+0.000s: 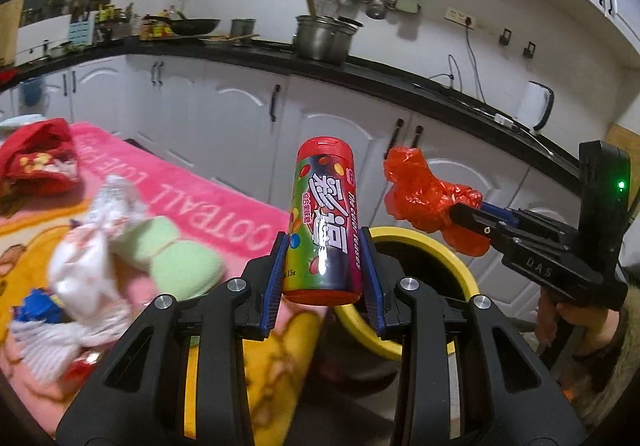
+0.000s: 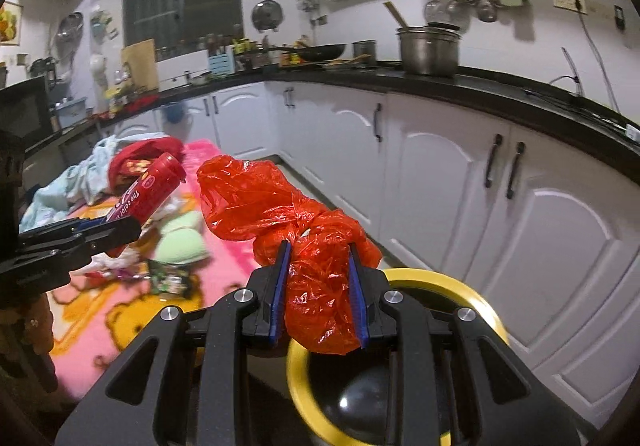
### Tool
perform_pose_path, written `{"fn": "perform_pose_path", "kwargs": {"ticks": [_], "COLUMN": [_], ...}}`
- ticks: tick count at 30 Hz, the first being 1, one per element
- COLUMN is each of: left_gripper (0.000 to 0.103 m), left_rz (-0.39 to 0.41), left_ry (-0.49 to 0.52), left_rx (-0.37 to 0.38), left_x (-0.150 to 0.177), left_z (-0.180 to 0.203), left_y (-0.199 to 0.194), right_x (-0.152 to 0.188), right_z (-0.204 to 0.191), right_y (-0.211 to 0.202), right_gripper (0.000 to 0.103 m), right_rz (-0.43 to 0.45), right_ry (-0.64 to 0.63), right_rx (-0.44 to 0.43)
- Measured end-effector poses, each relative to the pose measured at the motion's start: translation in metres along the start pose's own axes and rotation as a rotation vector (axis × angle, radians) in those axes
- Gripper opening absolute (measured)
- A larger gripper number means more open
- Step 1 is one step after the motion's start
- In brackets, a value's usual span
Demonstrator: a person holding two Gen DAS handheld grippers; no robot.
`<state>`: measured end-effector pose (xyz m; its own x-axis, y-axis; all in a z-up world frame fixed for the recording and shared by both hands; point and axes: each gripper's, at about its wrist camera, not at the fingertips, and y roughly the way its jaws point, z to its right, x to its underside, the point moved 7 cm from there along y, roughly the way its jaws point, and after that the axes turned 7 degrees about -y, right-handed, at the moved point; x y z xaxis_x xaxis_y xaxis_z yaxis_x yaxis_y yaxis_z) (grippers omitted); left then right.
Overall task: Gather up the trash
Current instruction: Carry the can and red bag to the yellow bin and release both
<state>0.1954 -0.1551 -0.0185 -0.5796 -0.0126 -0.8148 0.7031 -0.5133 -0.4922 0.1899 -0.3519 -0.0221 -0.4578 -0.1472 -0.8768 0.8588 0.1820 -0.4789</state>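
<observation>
Left hand-held gripper point(image 1: 326, 278) is clamped on the candy tube point(image 1: 326, 221); right hand-held gripper point(image 2: 320, 294) is clamped on the red plastic bag point(image 2: 296, 221). Yellow-rimmed bin point(image 2: 472, 296) sits just below both (its depth is unclear). Early release probably drops the trash outside the rim.

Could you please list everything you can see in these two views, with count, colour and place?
candy tube: one, red lid, multicoloured label; clamped in the left gripper.
plastic bag: one, red, crumpled; clamped in the right gripper.
bin: one, yellow rim, dark inside; below both grippers, beside the blanket.
blanket: one, pink and yellow; on the surface at left.
green pads: two, pale green; on the blanket.
white wrapper: one, crumpled, blurred; on the blanket.
red cloth: one; at the blanket's far end.
pots: steel; on the black counter.
wok: one, dark; on the counter.
left gripper: black, blue pads.
right gripper: black, blue pads.
</observation>
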Motion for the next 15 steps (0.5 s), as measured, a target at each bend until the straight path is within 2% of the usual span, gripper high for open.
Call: {"fn": "perform_pose_path", "kwargs": {"ticks": [5,15], "left_gripper": [0.027,0.027], "left_rz": [-0.032,-0.087], "left_ry": [-0.004,0.036], "left_rx": [0.057,0.121], "left_x": [0.004,0.016], "left_z": [0.021,0.06], "left_y": [0.031,0.08], "right_x": [0.017,0.053], "right_z": [0.03,0.073], "right_y": [0.002,0.0], "right_gripper": [0.026,0.026], "right_rz": [-0.017,-0.061], "right_ry": [0.043,0.115], "right_rx": [0.044,0.132]}}
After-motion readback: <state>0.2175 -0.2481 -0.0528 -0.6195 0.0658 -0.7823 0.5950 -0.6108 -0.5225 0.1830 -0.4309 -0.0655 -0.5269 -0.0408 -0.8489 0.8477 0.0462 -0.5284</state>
